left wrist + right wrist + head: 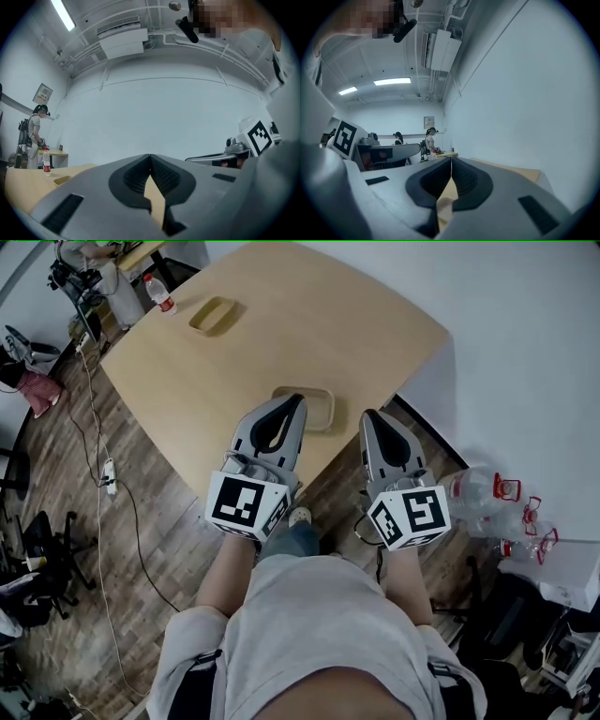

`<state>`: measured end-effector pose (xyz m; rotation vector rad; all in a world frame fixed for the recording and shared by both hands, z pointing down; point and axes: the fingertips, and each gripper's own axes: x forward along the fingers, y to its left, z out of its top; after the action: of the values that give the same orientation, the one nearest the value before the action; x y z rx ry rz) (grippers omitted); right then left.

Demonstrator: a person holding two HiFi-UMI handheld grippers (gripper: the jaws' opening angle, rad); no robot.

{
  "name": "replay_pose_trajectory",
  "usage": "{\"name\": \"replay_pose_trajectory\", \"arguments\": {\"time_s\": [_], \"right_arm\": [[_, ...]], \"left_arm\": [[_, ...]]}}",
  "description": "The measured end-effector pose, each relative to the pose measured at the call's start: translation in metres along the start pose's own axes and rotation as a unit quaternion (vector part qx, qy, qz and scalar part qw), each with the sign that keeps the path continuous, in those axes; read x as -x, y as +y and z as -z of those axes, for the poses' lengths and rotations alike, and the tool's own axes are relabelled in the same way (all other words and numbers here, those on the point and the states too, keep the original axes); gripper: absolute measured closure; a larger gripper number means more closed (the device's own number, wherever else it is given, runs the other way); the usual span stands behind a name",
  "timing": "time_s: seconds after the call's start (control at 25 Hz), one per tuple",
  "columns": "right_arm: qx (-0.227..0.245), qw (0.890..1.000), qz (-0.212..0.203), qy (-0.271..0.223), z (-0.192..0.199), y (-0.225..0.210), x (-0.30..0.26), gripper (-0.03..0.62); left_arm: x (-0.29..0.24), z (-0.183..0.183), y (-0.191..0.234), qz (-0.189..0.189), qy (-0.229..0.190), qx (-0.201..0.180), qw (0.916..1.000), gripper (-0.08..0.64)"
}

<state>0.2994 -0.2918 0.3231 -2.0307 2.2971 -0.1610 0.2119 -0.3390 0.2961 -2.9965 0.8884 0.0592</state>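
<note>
1. Closest in, left gripper (pixel 292 402) and right gripper (pixel 373 415) are held side by side, well apart from each other, over wood floor (pixel 178 521).
2. Left gripper view: left fingers (pixel 161 172) pressed together tip to tip, nothing between them.
3. Right gripper view: right fingers (pixel 461 176) likewise closed on each other, nothing gripped.
4. Just ahead of and between the two fingertip pairs, near tray (pixel 321 412) sits at the table's (pixel 281 343) near edge. The left fingers overlap its left end in the head view; contact can't be told.
5. Right fingertips sit at that table edge.
6. Right of the right fingers, plastic bottles (pixel 483 491) lie low by the white wall (pixel 525 352), which runs close on that side.
7. Beyond the fingers a wide stretch of tabletop runs to far tray (pixel 214 315).
8. Farthest, bottle (pixel 159 292) stands at the far left corner edge.
</note>
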Motion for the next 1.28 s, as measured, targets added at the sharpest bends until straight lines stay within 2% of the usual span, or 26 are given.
{"name": "replay_pose_trajectory", "arguments": {"time_s": [0.52,1.28], "right_arm": [[-0.012,0.998,0.041,0.045,0.032,-0.016,-0.068,0.580],[-0.064,0.983,0.065,0.158,0.130,-0.036,-0.105,0.580]], "left_arm": [[-0.044,0.033,0.061,0.027,0.033,0.016,0.9990,0.545],[-0.061,0.127,0.098,0.029,0.118,0.074,0.9898,0.545]]}}
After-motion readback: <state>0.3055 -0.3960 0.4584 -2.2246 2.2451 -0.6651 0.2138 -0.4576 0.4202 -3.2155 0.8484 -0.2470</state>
